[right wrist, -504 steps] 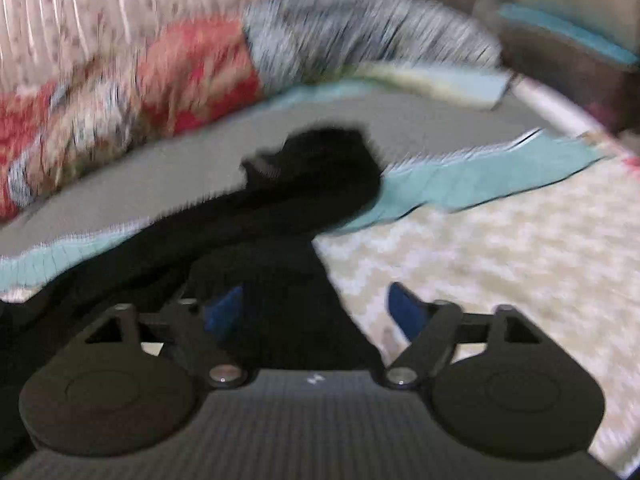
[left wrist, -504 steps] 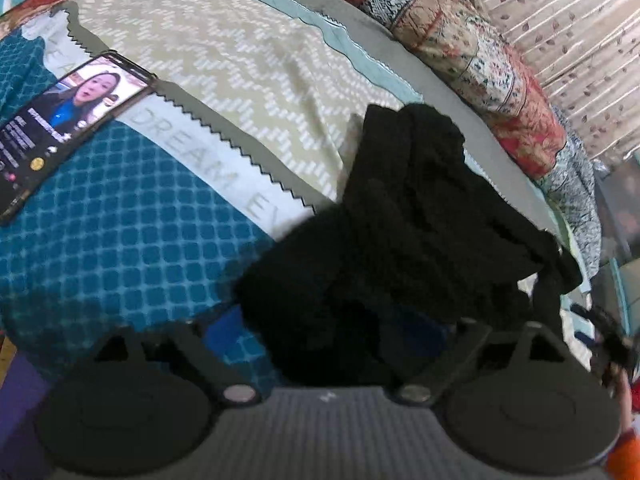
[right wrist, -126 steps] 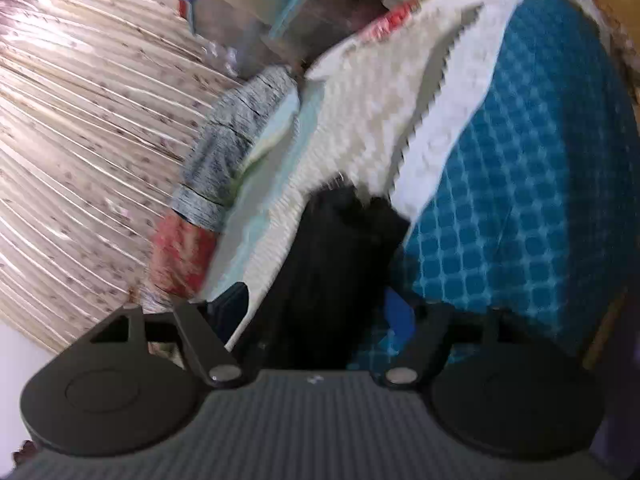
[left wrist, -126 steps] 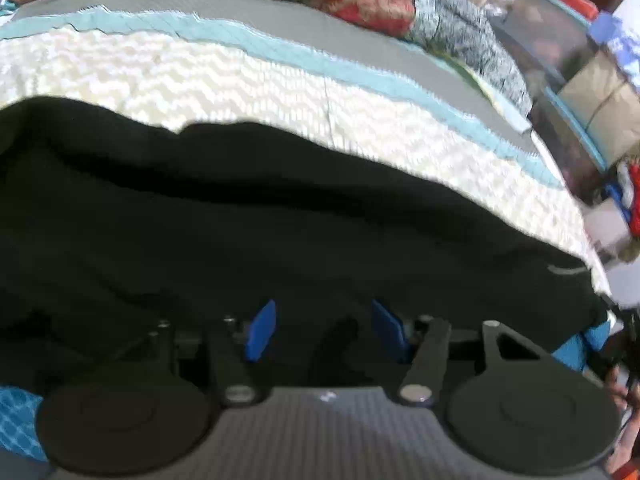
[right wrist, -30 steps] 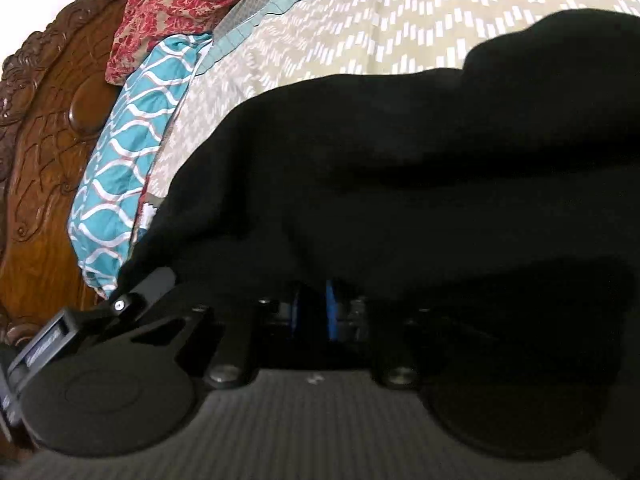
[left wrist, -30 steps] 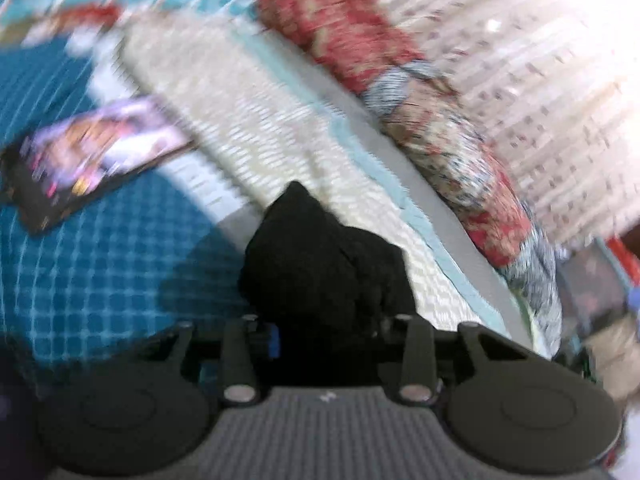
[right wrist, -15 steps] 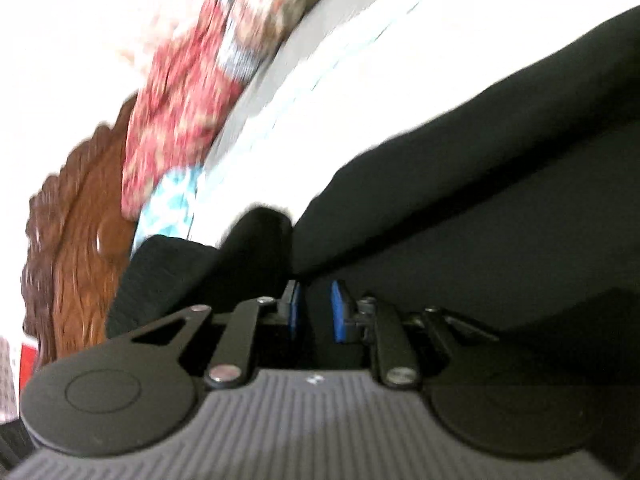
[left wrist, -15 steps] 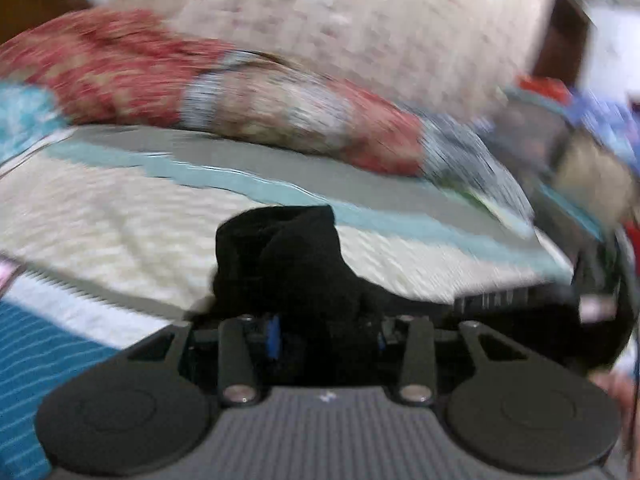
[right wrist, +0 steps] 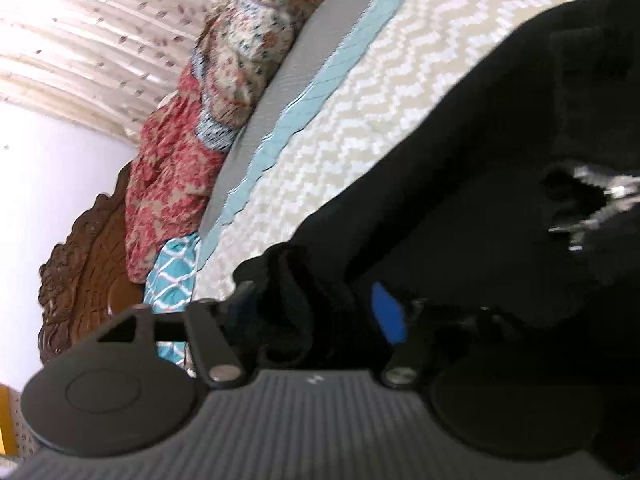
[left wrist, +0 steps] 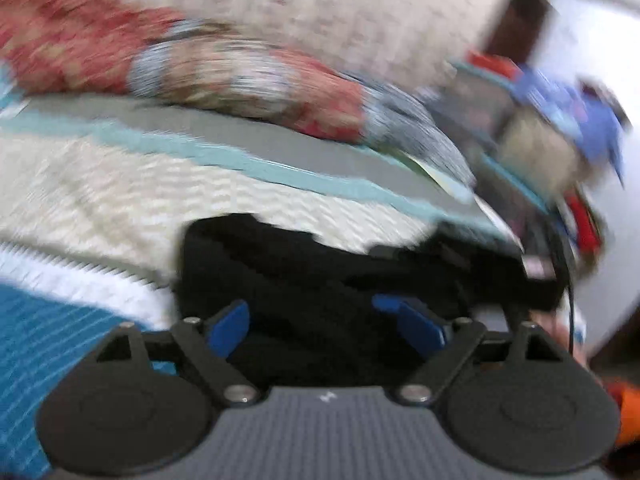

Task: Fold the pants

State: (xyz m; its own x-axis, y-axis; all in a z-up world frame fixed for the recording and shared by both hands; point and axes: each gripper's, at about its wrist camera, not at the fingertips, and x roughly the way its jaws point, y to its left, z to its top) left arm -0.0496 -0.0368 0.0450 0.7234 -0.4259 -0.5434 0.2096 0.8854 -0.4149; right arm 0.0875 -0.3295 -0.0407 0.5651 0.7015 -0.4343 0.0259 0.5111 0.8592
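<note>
The black pants (left wrist: 320, 276) lie in a low heap on the patterned bedspread (left wrist: 100, 184). In the blurred left wrist view my left gripper (left wrist: 320, 320) is open, its blue pads spread apart just above the near edge of the cloth. In the right wrist view my right gripper (right wrist: 316, 312) is open too; a bunched fold of the pants (right wrist: 460, 184) sits between its blue pads, and the rest of the cloth spreads up to the right.
A red and blue patterned quilt roll (right wrist: 224, 76) lies along the far side of the bed by the curtain (right wrist: 100, 28). A carved wooden headboard (right wrist: 84, 256) stands at the left. Cluttered boxes (left wrist: 552, 128) stand past the bed's right end.
Both grippers were shut on the pants half a second ago and have opened, letting the cloth go. The left view has swung slightly and the pants lie lower on the bed.
</note>
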